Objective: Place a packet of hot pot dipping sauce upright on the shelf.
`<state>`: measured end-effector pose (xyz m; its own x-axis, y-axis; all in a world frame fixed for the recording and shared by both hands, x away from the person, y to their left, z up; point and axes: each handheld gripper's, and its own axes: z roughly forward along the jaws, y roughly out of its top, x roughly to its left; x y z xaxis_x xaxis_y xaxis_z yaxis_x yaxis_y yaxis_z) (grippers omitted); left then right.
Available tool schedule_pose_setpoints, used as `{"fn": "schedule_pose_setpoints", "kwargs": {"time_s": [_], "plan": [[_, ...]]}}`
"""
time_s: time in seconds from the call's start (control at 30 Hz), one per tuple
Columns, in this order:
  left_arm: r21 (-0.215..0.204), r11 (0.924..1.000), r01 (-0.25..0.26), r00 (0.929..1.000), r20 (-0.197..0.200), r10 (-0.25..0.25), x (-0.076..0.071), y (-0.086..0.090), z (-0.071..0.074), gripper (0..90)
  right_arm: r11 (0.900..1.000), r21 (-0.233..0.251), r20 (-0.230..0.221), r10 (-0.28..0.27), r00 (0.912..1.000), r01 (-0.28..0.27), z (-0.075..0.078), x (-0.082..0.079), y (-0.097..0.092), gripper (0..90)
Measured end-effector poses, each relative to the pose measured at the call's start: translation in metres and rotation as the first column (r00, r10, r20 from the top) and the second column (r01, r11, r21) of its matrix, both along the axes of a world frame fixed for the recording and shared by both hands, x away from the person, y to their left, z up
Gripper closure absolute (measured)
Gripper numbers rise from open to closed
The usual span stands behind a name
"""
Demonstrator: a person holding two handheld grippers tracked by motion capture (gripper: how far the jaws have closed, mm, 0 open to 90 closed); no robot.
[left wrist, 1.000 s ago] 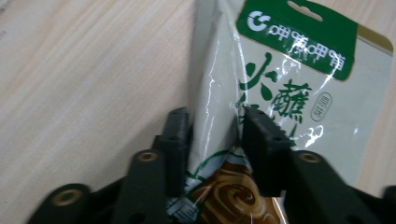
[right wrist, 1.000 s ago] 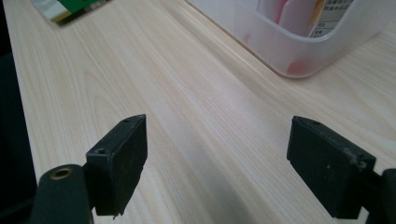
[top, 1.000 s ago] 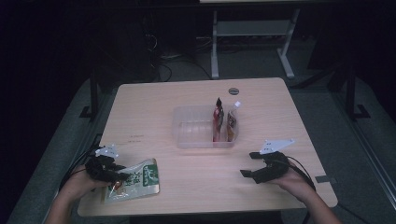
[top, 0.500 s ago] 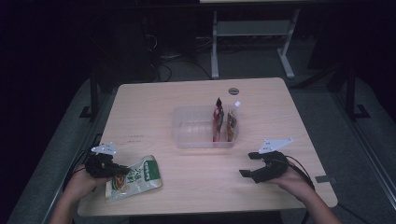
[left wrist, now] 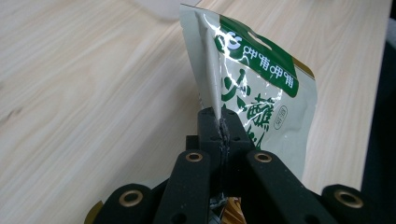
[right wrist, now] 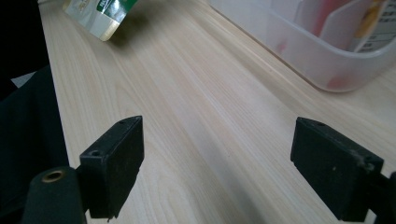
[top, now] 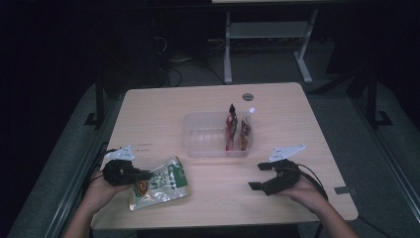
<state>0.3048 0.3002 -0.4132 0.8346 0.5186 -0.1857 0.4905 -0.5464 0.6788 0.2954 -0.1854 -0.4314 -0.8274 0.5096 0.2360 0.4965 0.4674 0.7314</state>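
From above, a green-and-white foil snack pouch [top: 159, 182] lies near the left front of the light wooden desk [top: 163, 109], its long axis running toward the clear plastic bin [top: 205, 135] farther back at centre; the left gripper [top: 130, 173] meets the pouch's near-left edge, the right gripper [top: 262, 176] sits well apart. Left gripper view: the fingers [left wrist: 212, 125] pinch the pouch's seam, closed on it. Right gripper view: fingers [right wrist: 116, 149] spread wide, holding nothing, the bin ahead to the right.
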Motion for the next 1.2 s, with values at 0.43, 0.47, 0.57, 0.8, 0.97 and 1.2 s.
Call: {"fn": "schedule_pose_setpoints", "kwargs": {"time_s": [0.43,0.47,0.57,0.8,0.97,1.2], "plan": [[-0.052,0.9940,0.096,0.9946,0.044,-0.094,0.005,-0.065,0.012,89.6,0.9948,0.061,-0.044,0.084,0.9954,-0.082,0.002,0.008,0.026,17.2],[-0.048,0.9930,0.107,0.9932,0.050,-0.105,0.006,-0.070,0.012,89.6,0.9938,0.069,-0.042,0.090,0.9950,-0.087,0.002,0.009,0.029,18.0],[-0.055,0.9907,0.125,0.9911,0.054,-0.122,0.008,-0.084,0.013,89.6,0.9907,0.091,-0.053,0.106,0.9930,-0.101,0.000,0.014,0.035,19.3],[-0.070,0.9845,0.161,0.9851,0.074,-0.155,0.013,-0.106,0.015,89.6,0.9787,0.155,-0.094,0.150,0.9842,-0.135,-0.005,0.023,0.051,19.9],[-0.089,0.9814,0.170,0.9822,0.096,-0.162,0.011,-0.111,0.018,89.6,0.9688,0.180,-0.104,0.190,0.9762,-0.170,-0.006,0.028,0.064,22.9],[-0.103,0.9810,0.165,0.9824,0.106,-0.154,0.009,-0.110,0.018,89.6,0.9466,0.244,-0.105,0.242,0.9647,-0.210,-0.007,0.034,0.082,43.7]]}}
